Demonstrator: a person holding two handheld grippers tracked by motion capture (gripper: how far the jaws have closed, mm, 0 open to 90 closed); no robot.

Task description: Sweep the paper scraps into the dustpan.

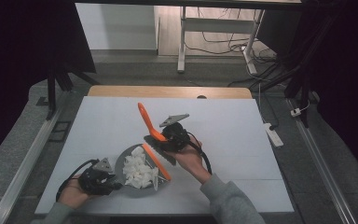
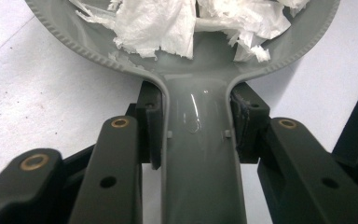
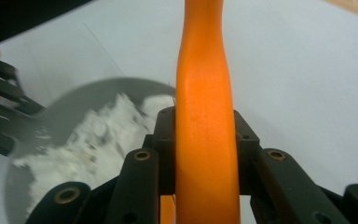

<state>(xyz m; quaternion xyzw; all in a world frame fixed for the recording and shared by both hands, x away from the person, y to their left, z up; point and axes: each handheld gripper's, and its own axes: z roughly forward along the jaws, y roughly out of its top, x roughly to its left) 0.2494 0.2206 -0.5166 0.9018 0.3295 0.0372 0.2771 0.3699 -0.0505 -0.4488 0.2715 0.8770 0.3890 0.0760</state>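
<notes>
From my seat, the dustpan (image 1: 121, 164) reads as plain grey, glossy on its handle, with a fine ribbed pattern running along its rim. The torn paper scraps (image 1: 139, 171) heaped in it are white. The brush (image 1: 145, 119) I hold has a bright orange handle, and the same orange runs along its long head over the pan. Both tools, the left tool (image 1: 116, 185) and the right tool (image 1: 154, 139), are matt black, with small brass-coloured rings at their joints; each carries a pale grey plate on top. The table (image 1: 233, 130) is white, unpatterned, with a light wood strip at its far edge. My sleeve (image 1: 230, 203) is grey.
</notes>
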